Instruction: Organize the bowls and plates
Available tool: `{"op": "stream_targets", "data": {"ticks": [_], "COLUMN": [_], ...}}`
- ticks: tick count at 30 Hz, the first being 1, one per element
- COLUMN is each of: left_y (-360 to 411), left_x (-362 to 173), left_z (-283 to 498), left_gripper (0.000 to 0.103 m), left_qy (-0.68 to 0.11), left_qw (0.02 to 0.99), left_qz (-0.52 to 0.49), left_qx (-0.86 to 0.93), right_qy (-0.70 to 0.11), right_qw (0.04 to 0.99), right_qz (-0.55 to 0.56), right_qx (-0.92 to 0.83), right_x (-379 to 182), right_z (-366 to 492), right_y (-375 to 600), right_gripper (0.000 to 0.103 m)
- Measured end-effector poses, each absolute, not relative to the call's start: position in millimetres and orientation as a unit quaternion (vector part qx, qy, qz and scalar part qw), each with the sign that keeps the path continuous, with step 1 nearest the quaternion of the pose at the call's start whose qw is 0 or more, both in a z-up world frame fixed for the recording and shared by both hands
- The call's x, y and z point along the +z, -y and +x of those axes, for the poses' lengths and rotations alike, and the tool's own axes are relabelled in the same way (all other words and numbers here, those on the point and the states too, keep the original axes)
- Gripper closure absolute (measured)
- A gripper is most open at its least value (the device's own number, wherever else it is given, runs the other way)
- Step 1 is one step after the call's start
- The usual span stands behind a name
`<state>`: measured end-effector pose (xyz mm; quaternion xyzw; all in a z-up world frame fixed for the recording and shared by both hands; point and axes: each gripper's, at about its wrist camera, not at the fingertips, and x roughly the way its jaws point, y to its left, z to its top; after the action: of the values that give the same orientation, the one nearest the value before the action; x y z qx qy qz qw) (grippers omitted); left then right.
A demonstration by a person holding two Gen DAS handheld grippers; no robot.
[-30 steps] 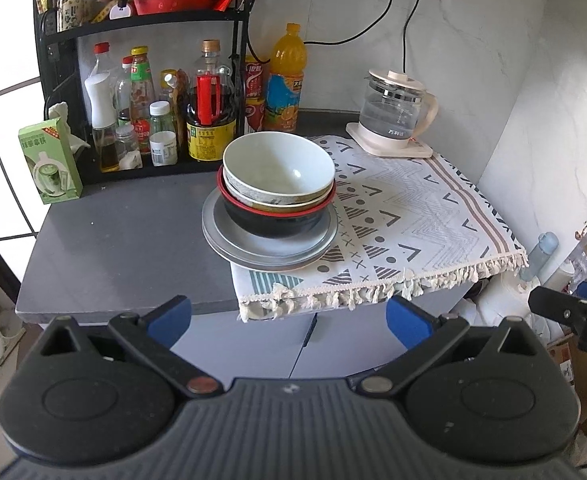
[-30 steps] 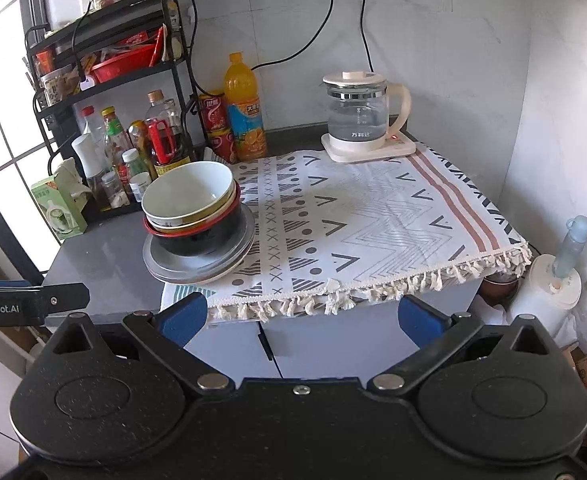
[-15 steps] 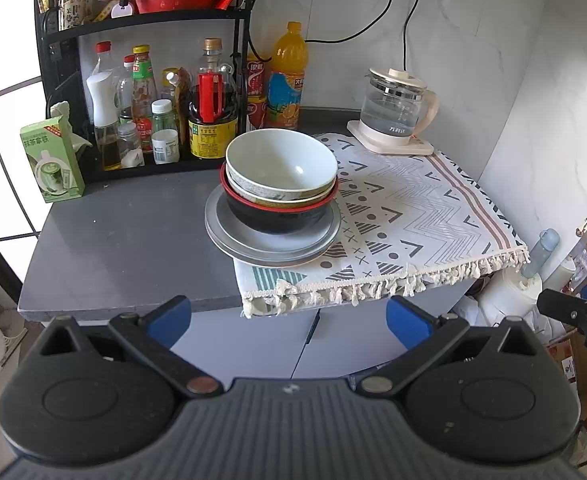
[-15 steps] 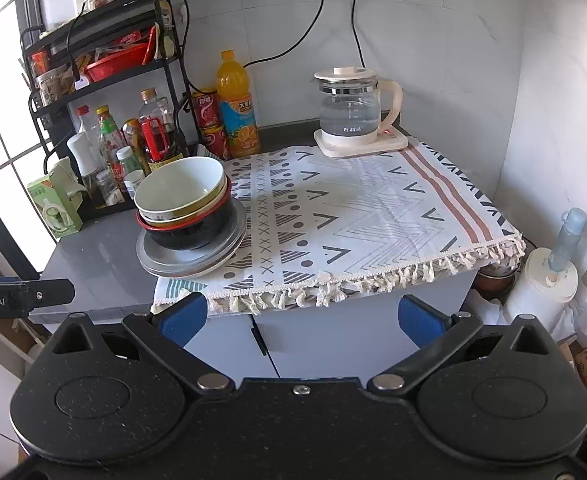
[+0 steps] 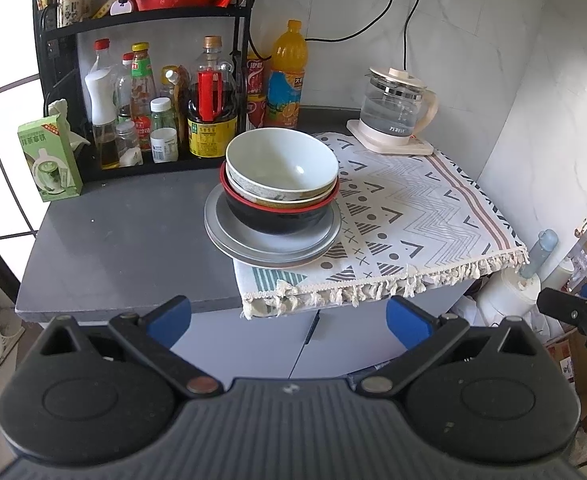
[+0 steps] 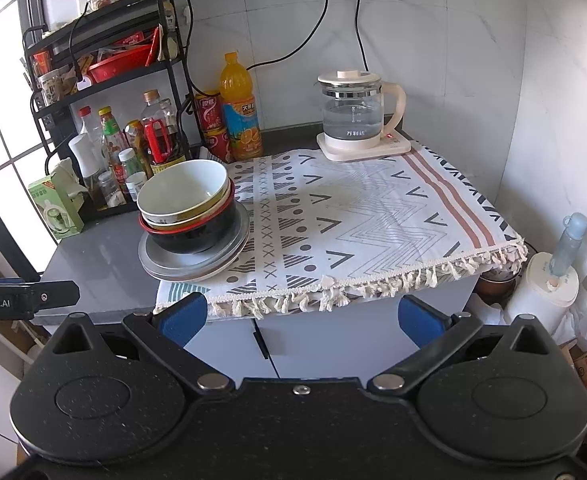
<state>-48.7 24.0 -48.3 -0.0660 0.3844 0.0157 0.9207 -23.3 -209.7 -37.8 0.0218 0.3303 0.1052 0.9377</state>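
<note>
white bowl [image 5: 281,168] upright, mouth up.

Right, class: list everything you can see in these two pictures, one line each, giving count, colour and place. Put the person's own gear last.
white bowl: one, top of the bowl stack.
black bowl with red rim: one, bottom of the stack; at least one more bowl nests between.
grey plates: at least two, under the bowls, straddling the cloth's left edge.
patterned cloth: one, white and grey, fringed, right half of the counter.
grey counter: one, bare on the left.
glass kettle: one, cream base, back right.
orange drink bottle: one, by the wall.
condiment bottles: several, on the black rack.
green carton: one, far left.
left gripper: open, empty.
right gripper: open, empty.
</note>
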Motion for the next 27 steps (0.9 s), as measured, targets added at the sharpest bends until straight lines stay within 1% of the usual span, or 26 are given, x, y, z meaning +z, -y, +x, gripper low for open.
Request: {"op": "stream_targets", "data": {"ticks": [27], "left_y": [-21.4], "left_x": [-47.8], "left_z": [-52.0], "left_gripper": [0.0], "left_qy": [-0.384], "left_qw": [0.921], "left_qz": [-0.064], "left_qx": [0.018], "right_qy": [-0.327], "right_qw": [0.939], "right_qz": [0.018], "right_qx": [0.108], "right_x": [-35.2], "right_z": [-22.4], "right_y": [211.2], "right_gripper": [0.0]}}
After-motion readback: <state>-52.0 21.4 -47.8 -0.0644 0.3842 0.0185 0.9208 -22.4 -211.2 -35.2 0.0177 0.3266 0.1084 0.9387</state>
